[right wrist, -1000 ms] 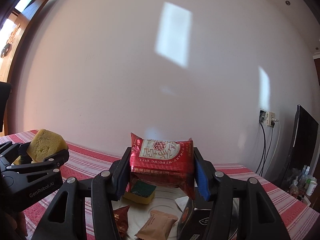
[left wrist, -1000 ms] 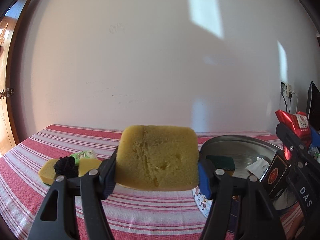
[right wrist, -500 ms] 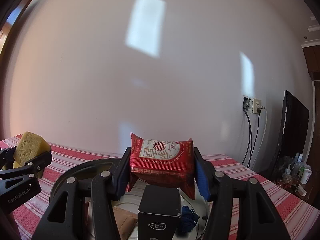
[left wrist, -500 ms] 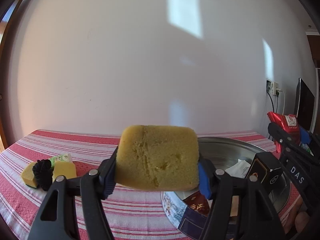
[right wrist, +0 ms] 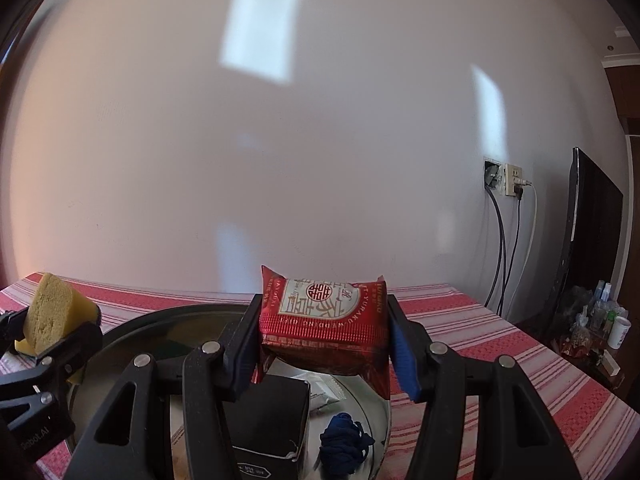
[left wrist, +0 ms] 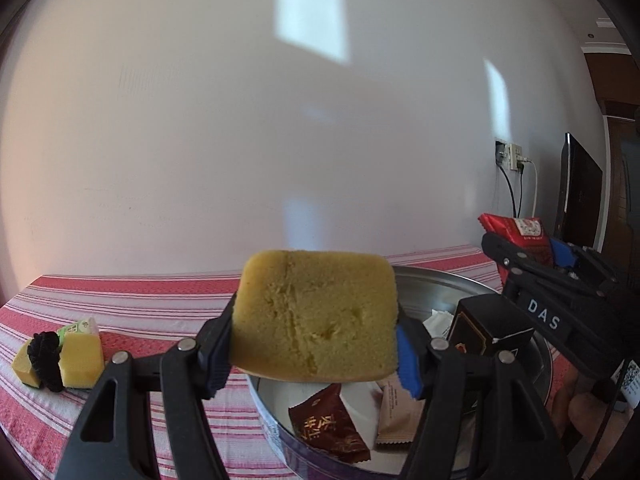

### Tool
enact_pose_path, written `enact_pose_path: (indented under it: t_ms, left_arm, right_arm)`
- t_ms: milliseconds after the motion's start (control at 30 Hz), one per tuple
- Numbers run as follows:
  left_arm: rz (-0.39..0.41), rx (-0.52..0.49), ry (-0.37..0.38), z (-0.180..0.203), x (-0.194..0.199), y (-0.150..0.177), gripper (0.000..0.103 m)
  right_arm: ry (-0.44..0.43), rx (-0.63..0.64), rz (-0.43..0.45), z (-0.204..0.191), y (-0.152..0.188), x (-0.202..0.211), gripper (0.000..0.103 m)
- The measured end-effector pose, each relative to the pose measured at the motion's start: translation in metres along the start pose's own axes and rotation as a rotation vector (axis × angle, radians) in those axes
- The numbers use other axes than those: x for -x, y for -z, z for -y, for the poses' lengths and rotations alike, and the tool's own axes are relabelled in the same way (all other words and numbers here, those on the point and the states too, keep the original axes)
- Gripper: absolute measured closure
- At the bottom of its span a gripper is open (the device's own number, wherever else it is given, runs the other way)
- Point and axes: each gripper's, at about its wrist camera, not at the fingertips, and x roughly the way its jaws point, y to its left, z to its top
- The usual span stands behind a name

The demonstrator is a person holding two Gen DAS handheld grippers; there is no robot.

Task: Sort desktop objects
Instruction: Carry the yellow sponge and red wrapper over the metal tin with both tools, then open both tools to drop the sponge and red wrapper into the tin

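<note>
My left gripper is shut on a yellow sponge and holds it above the near left rim of a round metal tin. My right gripper is shut on a red snack packet and holds it above the same tin. In the right wrist view the left gripper with the sponge is at the far left. In the left wrist view the right gripper with the packet is at the right.
The tin holds a black box, a dark blue hair tie, a brown sachet and pale packets. On the striped cloth at left lie yellow sponges, a black scrunchie and a green packet. A dark screen stands right.
Both grippers have swung to the right while still holding their objects. The tin now lies under them, and the sponge pile has slid toward the left edge of the left wrist view.
</note>
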Motion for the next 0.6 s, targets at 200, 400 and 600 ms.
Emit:
enact_pose_path:
  t_ms: [200,400,600]
  left_arm:
    - [-0.041,-0.023,0.009,0.017,-0.011,-0.001,0.037]
    - [-0.08,-0.049,0.007,0.036,-0.022,-0.003,0.037]
    - [-0.119,-0.08,-0.045,0.048,-0.031,-0.001,0.01]
  right_arm:
    - [-0.028,0.058,-0.035,0.001,-0.005,-0.021,0.044]
    - [-0.054,0.063,-0.1,0.011,-0.004,-0.043,0.044]
    - [-0.09,0.024,-0.1,0.016,-0.001,-0.045,0.012]
